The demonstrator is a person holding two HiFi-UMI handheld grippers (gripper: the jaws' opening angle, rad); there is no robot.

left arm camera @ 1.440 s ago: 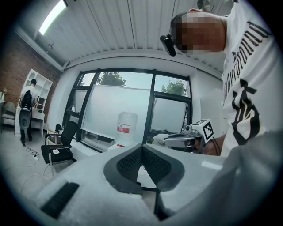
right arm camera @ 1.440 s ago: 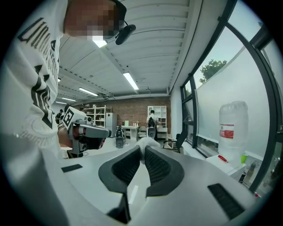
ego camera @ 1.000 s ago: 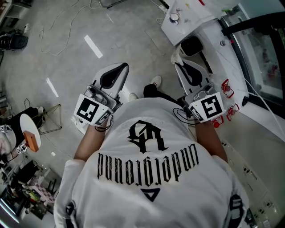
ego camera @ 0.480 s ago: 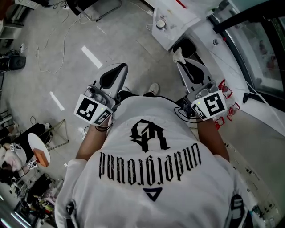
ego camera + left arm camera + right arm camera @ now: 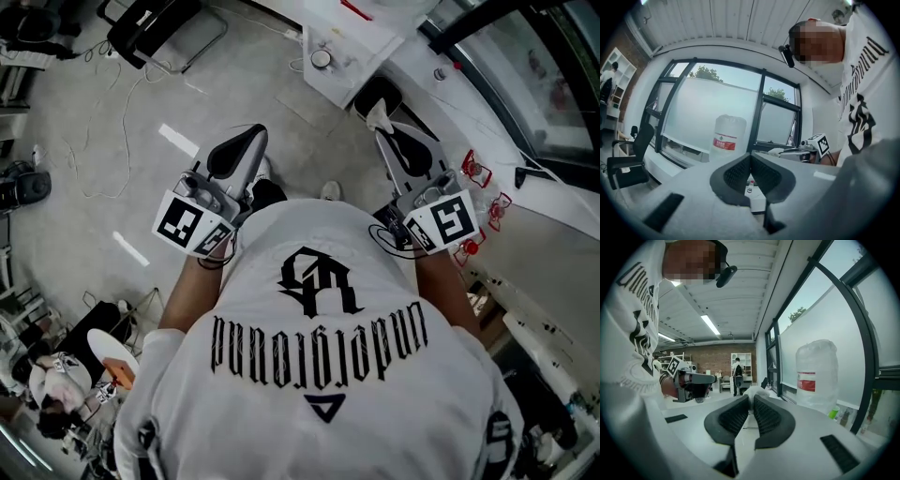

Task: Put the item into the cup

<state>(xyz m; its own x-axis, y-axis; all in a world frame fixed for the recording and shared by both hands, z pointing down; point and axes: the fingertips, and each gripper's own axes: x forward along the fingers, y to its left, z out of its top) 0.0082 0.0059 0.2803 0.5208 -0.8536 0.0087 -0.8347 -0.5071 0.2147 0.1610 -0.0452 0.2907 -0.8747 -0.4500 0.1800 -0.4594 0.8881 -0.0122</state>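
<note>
Right tongs (image 5: 751, 397) clenched on white wad (image 5: 756, 391); left tongs (image 5: 750, 155) clenched, empty. Surface (image 5: 370, 52) ahead, nearer my right.

Nature of white wad (image 5: 757, 391) unclear.

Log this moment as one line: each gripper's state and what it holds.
left gripper: shut, empty | right gripper: shut on white crumpled wad | stage: wad in grip, not yet placed

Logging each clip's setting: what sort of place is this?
Probably a lab or workshop-style office: a white worktable, big dark-framed windows, an office chair, and a brick wall with white shelving at the far end.
</note>
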